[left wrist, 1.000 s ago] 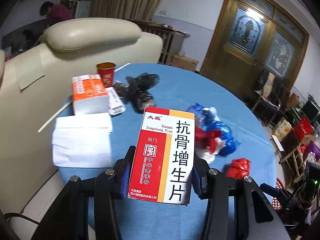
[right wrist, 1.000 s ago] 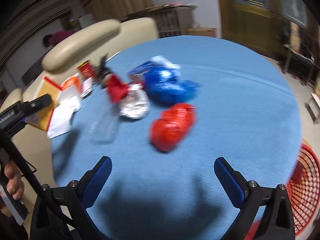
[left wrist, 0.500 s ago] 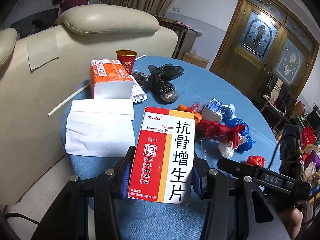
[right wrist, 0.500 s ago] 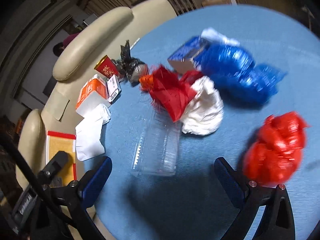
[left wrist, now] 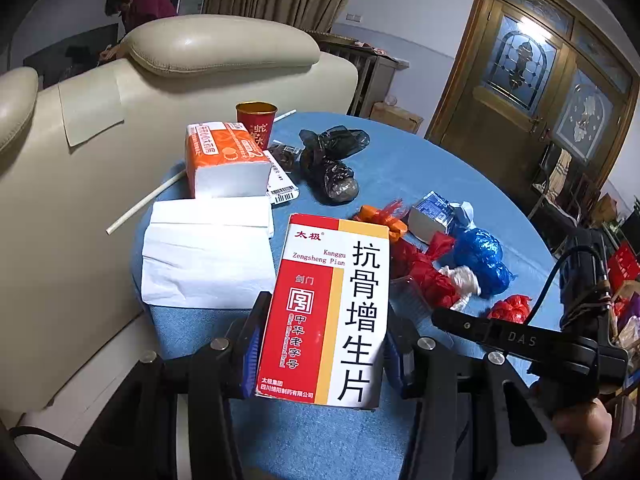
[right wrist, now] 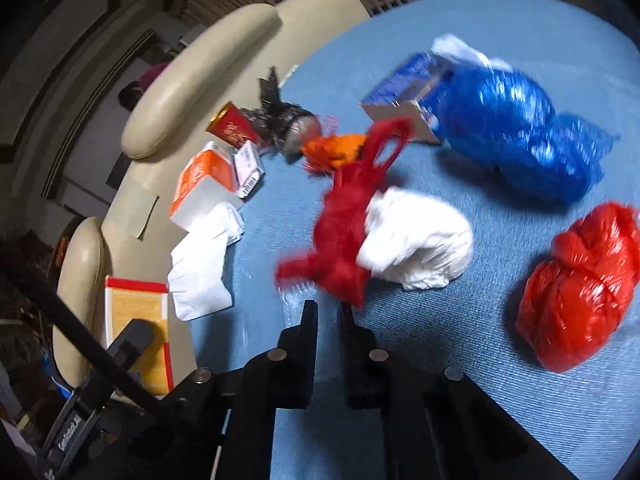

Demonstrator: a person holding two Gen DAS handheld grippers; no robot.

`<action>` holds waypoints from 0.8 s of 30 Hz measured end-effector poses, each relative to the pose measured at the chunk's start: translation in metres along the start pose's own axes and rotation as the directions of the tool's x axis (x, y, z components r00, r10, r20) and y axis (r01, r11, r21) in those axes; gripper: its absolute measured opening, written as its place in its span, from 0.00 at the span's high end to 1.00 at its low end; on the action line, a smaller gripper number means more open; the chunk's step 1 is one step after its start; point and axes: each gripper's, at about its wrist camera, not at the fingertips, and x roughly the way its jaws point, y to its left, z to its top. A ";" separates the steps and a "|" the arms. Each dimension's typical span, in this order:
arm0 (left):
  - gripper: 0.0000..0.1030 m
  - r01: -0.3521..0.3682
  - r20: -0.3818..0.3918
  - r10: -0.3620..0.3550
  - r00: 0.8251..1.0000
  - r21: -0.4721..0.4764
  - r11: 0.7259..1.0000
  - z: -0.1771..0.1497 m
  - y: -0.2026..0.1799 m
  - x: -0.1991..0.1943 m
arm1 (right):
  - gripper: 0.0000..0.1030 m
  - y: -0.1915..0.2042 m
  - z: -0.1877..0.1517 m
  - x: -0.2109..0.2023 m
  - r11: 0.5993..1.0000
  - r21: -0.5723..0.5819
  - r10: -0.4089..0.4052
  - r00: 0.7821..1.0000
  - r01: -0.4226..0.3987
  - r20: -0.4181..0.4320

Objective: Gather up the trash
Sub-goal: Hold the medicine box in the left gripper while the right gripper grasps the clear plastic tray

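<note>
My left gripper (left wrist: pixel 324 320) is shut on an upright red, yellow and white medicine box (left wrist: pixel 332 280), held over the near edge of the blue table (left wrist: pixel 400 168). My right gripper (right wrist: pixel 327 308) has its jaws together at the thin edge of a clear plastic container (right wrist: pixel 298 294), just below a loose red bag (right wrist: pixel 348 216). The same container (left wrist: pixel 408 294) shows beside the right gripper in the left wrist view. Around it lie a white wad (right wrist: pixel 416 240), a knotted red bag (right wrist: pixel 580 288), a blue bag (right wrist: pixel 516 128), an orange bag (right wrist: pixel 332 150) and a black bag (right wrist: pixel 288 120).
A blue carton (right wrist: pixel 404 88), a red cup (left wrist: pixel 256 120), an orange tissue pack (left wrist: pixel 224 160) and white tissues (left wrist: pixel 208 256) sit on the table's left side. A cream sofa (left wrist: pixel 80 200) stands against the table. A person (left wrist: pixel 136 4) is behind it.
My right gripper swung left from the knotted red bag to the clear container, and its wide jaws have shut. The left gripper still holds the box.
</note>
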 end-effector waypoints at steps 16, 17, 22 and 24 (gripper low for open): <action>0.50 -0.053 0.045 0.057 0.997 -0.076 0.996 -0.002 0.030 -0.020 | 0.00 0.043 -0.026 -0.028 0.947 -0.263 -0.143 0.975 0.185 0.171; 0.50 -0.056 0.048 0.059 0.997 -0.077 0.996 -0.003 0.032 -0.021 | 0.00 0.051 -0.030 -0.024 0.931 -0.312 -0.146 0.976 0.190 0.161; 0.50 -0.062 0.040 0.066 0.997 -0.094 0.994 -0.006 0.044 -0.019 | 0.00 0.079 -0.056 0.002 0.789 -0.532 -0.237 0.951 0.308 0.198; 0.50 -0.059 0.033 0.062 0.998 -0.093 0.994 -0.007 0.045 -0.016 | 0.11 0.075 -0.058 0.012 0.770 -0.549 -0.268 0.945 0.326 0.185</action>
